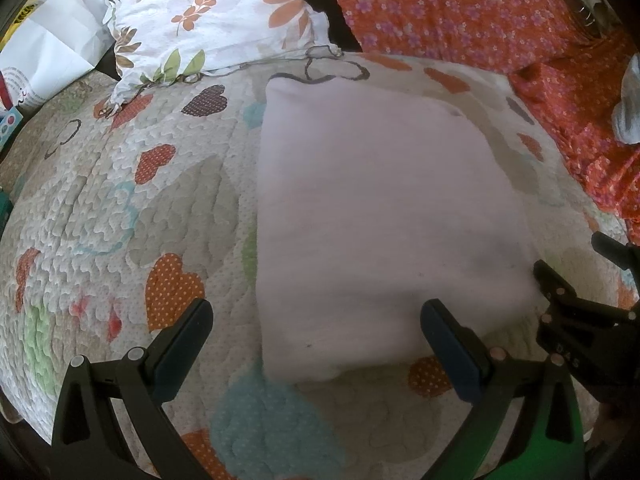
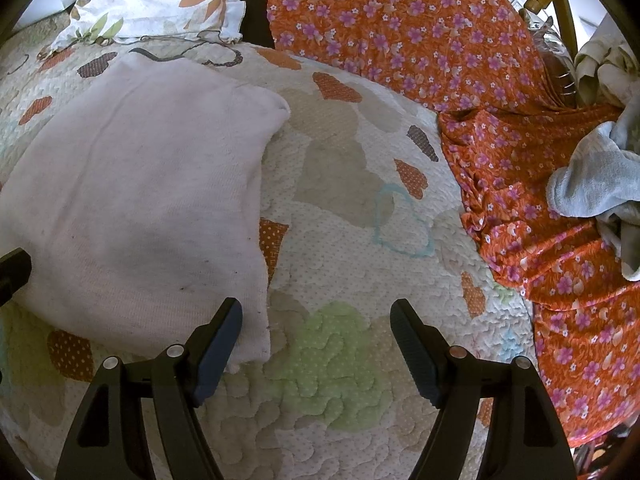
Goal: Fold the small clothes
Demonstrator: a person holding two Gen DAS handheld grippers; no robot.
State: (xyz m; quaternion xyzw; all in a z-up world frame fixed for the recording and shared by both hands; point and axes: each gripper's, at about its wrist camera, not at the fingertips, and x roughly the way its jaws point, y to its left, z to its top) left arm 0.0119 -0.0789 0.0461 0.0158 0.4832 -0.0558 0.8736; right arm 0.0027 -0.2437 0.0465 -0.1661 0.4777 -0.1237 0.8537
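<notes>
A pale pink garment (image 1: 380,220) lies folded flat in a rough rectangle on the heart-patterned quilt (image 1: 120,208). It also shows in the right wrist view (image 2: 132,200) at the left. My left gripper (image 1: 316,316) is open and empty over the garment's near left corner. My right gripper (image 2: 316,320) is open and empty, straddling the garment's near right corner, its left finger over the cloth edge. The right gripper's fingers (image 1: 560,296) show at the right edge of the left wrist view.
A floral pillow (image 1: 208,20) lies at the back left. An orange flowered cloth (image 2: 500,120) covers the back and right side. Crumpled grey-white clothes (image 2: 596,184) sit on it at the right. A white bag (image 1: 44,52) stands at the far left.
</notes>
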